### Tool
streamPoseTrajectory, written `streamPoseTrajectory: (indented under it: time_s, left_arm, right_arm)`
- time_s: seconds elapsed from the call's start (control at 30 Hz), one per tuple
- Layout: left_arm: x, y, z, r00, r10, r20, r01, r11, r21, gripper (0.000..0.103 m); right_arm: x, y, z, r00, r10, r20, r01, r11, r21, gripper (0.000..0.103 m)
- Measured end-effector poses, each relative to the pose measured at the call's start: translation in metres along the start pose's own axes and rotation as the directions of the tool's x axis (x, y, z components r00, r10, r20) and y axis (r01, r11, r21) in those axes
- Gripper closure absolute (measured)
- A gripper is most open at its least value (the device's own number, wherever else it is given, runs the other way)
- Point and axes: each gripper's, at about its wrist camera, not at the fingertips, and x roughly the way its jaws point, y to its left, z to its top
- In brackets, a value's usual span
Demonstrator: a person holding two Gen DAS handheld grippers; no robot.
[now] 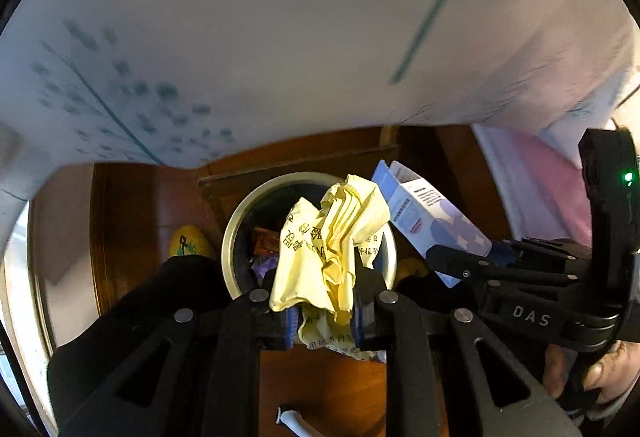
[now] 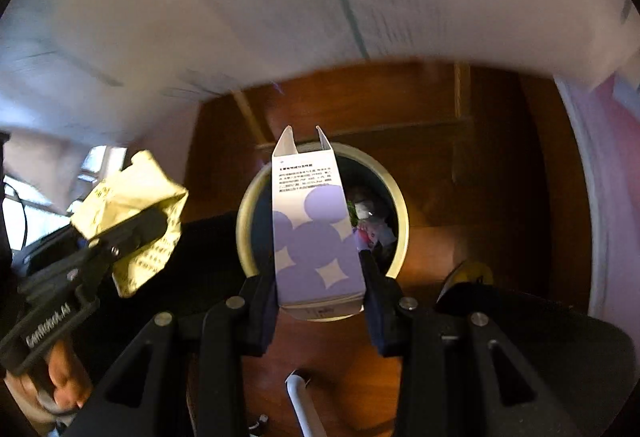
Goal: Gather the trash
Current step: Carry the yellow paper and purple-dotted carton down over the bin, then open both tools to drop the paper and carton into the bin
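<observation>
Yellow crumpled paper [image 1: 332,245] printed with black characters is pinched between the blue-padded fingers [image 1: 291,325] of the left tool [image 1: 324,321]; its creased mass stands upward from the jaws and sits directly over the open mouth of the round trash bin [image 1: 230,237]. The right tool [image 2: 320,301] clamps the lower end of a white carton [image 2: 314,229] marked with purple circles and white 4-point stars. The carton's long axis runs forward along the fingers, and its open end, with 2 raised flaps, points away from the camera over the far rim of the trash bin [image 2: 402,225]. The left wrist view shows the carton [image 1: 424,217] from the side, tilted up and to the left beside the paper, with a blue side panel that the right wrist view hides. The right wrist view shows the paper [image 2: 132,213] from the side, held left of the bin, and assorted wrappers [image 2: 370,221] inside the bin. Both views show a dark brown wooden floor [image 2: 472,173] around the bin and white bedding [image 1: 260,37] with green stem prints above it.
</observation>
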Motion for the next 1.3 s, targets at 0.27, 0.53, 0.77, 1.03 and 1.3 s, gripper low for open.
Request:
streamPoseTrajectory:
  time_s: [0.27,0.53,0.77,1.03,1.3]
  left_arm:
    - [0.031,0.012,0.002,0.999,-0.016,-0.043,0.013,0.998,-0.057,0.083]
    - [0.034,0.012,0.003,0.998,-0.017,-0.055,0.012,0.995,-0.098,0.035]
    - [0.031,0.016,-0.001,0.999,-0.003,-0.034,-0.001,0.993,-0.122,0.018]
    - [0.018,0.011,-0.002,1.000,0.017,-0.015,-0.019,0.994,-0.108,0.017]
    - [-0.006,0.004,0.001,0.998,0.058,0.033,-0.055,0.995,-0.083,0.017]
  right_arm:
    - [0.030,0.010,0.006,0.999,-0.014,-0.036,0.014,1.000,-0.009,0.066]
    - [0.043,0.020,0.015,0.999,-0.044,-0.030,0.044,0.999,-0.025,0.062]
    - [0.043,0.022,0.015,0.998,-0.061,-0.021,0.060,0.998,-0.034,0.055]
    - [0.041,0.016,0.015,0.998,-0.060,-0.001,0.060,0.998,-0.014,0.055]
    - [0.031,0.017,0.009,0.998,-0.052,0.029,0.053,0.998,-0.031,0.055]
